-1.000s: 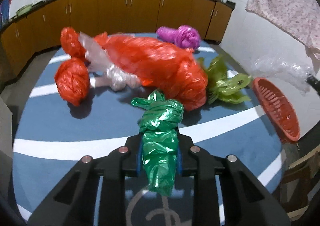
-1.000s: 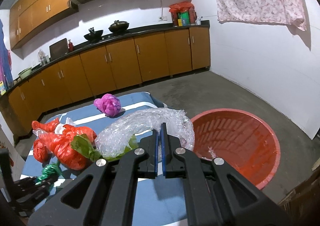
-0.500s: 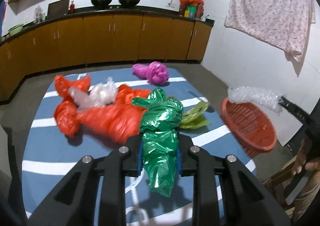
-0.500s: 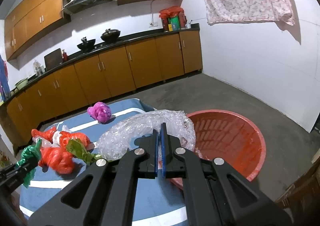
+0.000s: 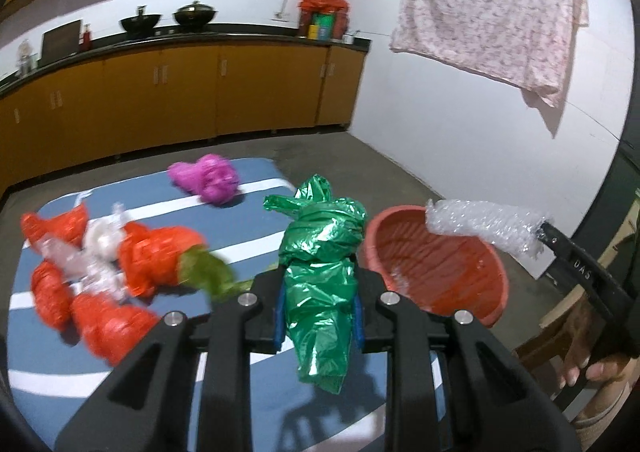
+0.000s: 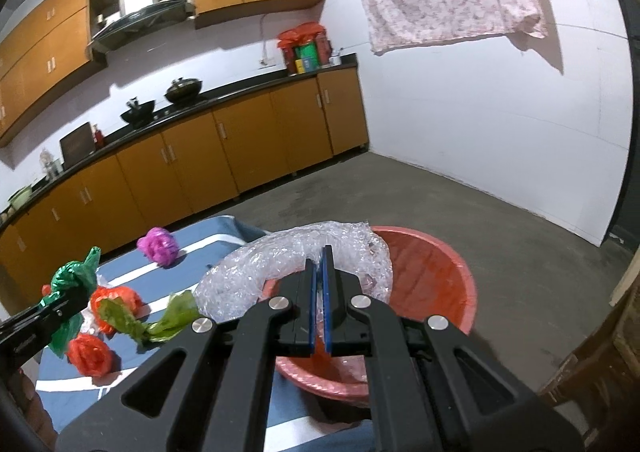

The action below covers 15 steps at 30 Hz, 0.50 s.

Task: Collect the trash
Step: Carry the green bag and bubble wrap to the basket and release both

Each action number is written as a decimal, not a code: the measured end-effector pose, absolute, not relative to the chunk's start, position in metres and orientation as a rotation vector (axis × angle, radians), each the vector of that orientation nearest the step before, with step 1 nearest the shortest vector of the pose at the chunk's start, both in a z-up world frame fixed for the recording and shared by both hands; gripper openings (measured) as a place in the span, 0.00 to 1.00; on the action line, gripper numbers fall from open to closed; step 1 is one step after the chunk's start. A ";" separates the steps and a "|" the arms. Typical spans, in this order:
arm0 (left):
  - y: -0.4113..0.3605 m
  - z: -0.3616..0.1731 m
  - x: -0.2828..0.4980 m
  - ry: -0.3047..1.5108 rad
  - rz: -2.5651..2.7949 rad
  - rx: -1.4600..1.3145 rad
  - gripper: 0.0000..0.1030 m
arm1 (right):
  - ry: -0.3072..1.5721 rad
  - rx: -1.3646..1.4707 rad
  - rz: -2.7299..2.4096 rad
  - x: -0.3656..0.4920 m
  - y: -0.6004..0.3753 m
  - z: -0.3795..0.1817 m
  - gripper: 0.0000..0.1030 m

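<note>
The left gripper (image 5: 319, 302) is clamped on a knotted green bag (image 5: 320, 268). The right gripper (image 6: 319, 276) (pads nearly together) pinches bubble wrap (image 6: 292, 268) above the red basin (image 6: 436, 276).

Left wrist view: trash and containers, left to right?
Orange bags → pink bag → green bag in the left gripper → red basin → bubble wrap held by the right gripper.

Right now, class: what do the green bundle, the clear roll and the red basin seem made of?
Green bundle: thin glossy plastic film, crinkled and knotted. Clear roll: bubble wrap, apparently, showing dimpled translucent cells. Red basin: probably rigid moulded plastic, with ribbed, slightly shiny walls.
</note>
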<state>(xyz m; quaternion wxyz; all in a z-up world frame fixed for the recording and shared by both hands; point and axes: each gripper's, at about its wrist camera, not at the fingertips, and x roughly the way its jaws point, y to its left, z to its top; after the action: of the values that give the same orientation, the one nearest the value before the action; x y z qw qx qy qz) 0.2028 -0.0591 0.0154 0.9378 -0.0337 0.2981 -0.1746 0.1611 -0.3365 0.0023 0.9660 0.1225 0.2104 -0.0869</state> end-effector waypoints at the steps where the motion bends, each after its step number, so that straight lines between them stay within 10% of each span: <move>1: -0.068 0.015 0.206 0.608 -0.372 -0.064 0.24 | 0.424 0.251 -0.186 0.161 -0.341 0.002 0.03; 15: -0.151 -0.002 0.249 0.642 -0.528 -0.037 0.24 | 0.407 0.293 -0.264 0.172 -0.379 -0.003 0.03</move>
<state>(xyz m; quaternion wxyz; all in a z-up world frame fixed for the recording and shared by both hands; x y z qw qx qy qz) 0.2491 -0.1513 -0.0025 0.9146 -0.0178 0.3118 -0.2567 0.1723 -0.3795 -0.0034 0.9601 0.1445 0.2007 -0.1304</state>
